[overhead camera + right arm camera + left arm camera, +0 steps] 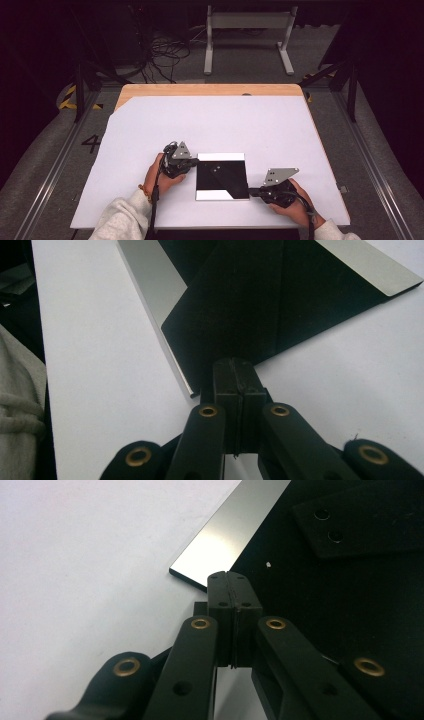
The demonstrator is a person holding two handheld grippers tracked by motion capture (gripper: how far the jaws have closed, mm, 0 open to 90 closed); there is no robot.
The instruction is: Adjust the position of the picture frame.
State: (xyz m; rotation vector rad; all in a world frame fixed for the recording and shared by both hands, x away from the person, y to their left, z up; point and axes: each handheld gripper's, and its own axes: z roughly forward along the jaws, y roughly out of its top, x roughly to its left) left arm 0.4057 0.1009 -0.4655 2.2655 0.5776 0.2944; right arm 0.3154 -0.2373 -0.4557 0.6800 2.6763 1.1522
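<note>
Mirror plate (pixel 222 176) edges meet both closed tools; white table (pixel 240 125) surrounds.

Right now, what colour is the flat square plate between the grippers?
Flat square plate: glossy black with silvery bands, best in the high view.

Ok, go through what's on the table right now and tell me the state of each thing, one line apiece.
Mirror: lying flat on the white sheet, its glossy face reflecting the dark room.
Left hand-held gripper: jaws shut, nothing between them, tips at the mirror's left edge near a corner.
Right hand-held gripper: jaws shut, nothing between them, tips at the mirror's near right corner.
White sheet: spread flat over the wooden table.
</note>
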